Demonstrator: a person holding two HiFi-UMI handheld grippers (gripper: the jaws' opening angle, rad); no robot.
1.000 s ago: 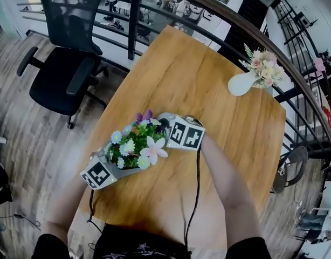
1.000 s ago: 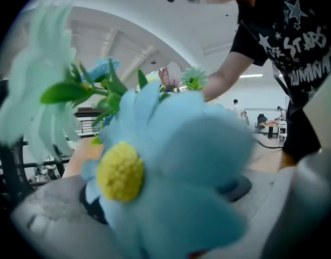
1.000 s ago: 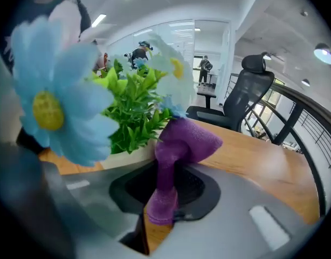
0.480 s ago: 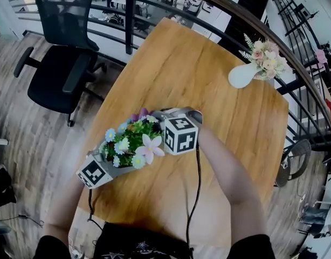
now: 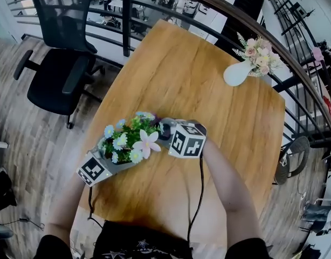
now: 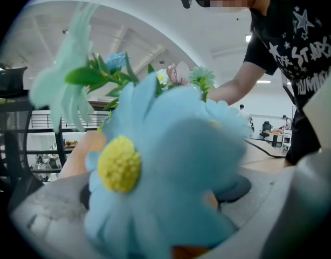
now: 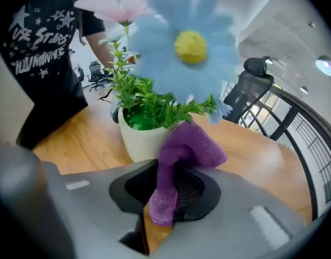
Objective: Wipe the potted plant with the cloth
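The potted plant [image 5: 130, 140], green leaves with blue, white and pink flowers in a cream pot [image 7: 136, 142], stands near the front left of the wooden table [image 5: 208, 80]. My left gripper [image 5: 118, 165] reaches in under the flowers from the lower left, its jaws wide around the pot. In the left gripper view a blue flower [image 6: 154, 182] fills the space between the jaws and hides the pot. My right gripper [image 7: 165, 193] is shut on the purple cloth [image 7: 187, 150], whose free fold lies against the pot's rim under a blue flower [image 7: 190, 45]. In the head view the right gripper [image 5: 165, 131] sits at the plant's right side.
A white vase of pale flowers [image 5: 238, 69] stands at the table's far right. A black office chair [image 5: 63, 63] is on the floor to the left, and a dark railing [image 5: 262, 34] runs behind the table. Cables [image 5: 198, 193] trail from both grippers toward the person.
My right gripper has shifted with the cloth from the far side of the flowers to the plant's right side. The purple cloth no longer shows above the flowers. The left gripper stayed in place.
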